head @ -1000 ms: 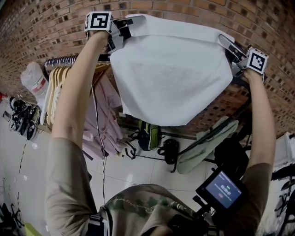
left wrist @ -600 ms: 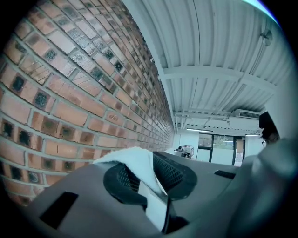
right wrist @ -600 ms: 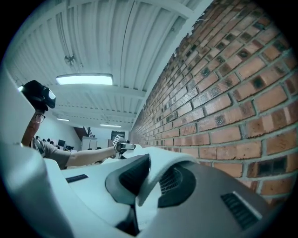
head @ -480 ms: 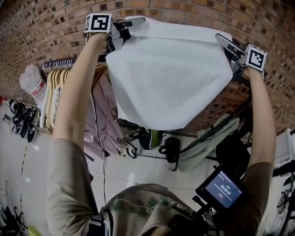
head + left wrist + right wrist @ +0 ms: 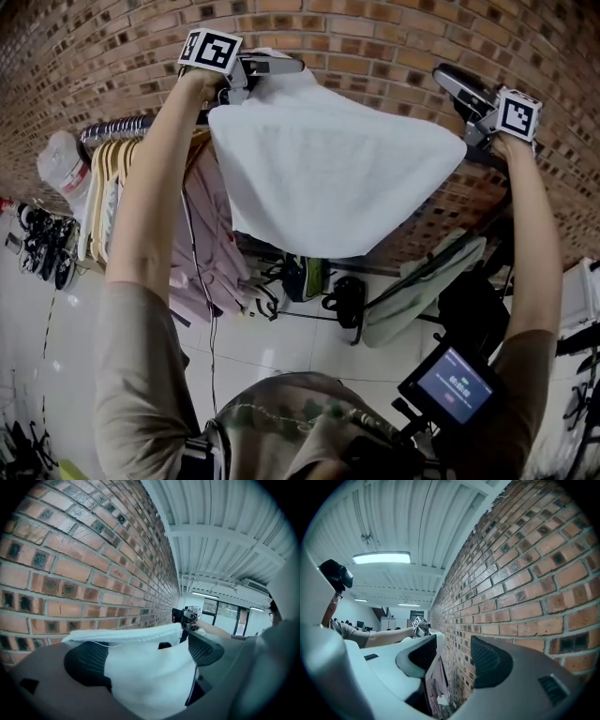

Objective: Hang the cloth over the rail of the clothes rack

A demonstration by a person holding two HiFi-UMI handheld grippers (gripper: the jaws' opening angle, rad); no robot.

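Observation:
The white cloth [image 5: 328, 178] hangs draped over the rack's rail [image 5: 117, 126] in front of the brick wall. My left gripper [image 5: 272, 67] is at the cloth's top left corner. Its jaws have just been opening and now stand wide apart, with the cloth [image 5: 145, 672] lying loose between the pads [image 5: 86, 663]. My right gripper [image 5: 455, 84] is held up at the top right, just clear of the cloth. Its jaws have also just been opening. In the right gripper view, the right gripper [image 5: 452, 656] has only wall and pink garments showing through its gap.
Wooden hangers with pink garments [image 5: 211, 234] fill the rail's left part, beside a white bag [image 5: 70, 164]. Shoes [image 5: 42, 244] line the floor at left. Bags [image 5: 305, 277] lie under the rack. A small screen [image 5: 450, 384] sits at my chest.
Both grippers' jaws have opened. The cloth's top edge, earlier stretched between them, has slipped from the right gripper and sagged onto the rail. The left gripper has sunk a little.

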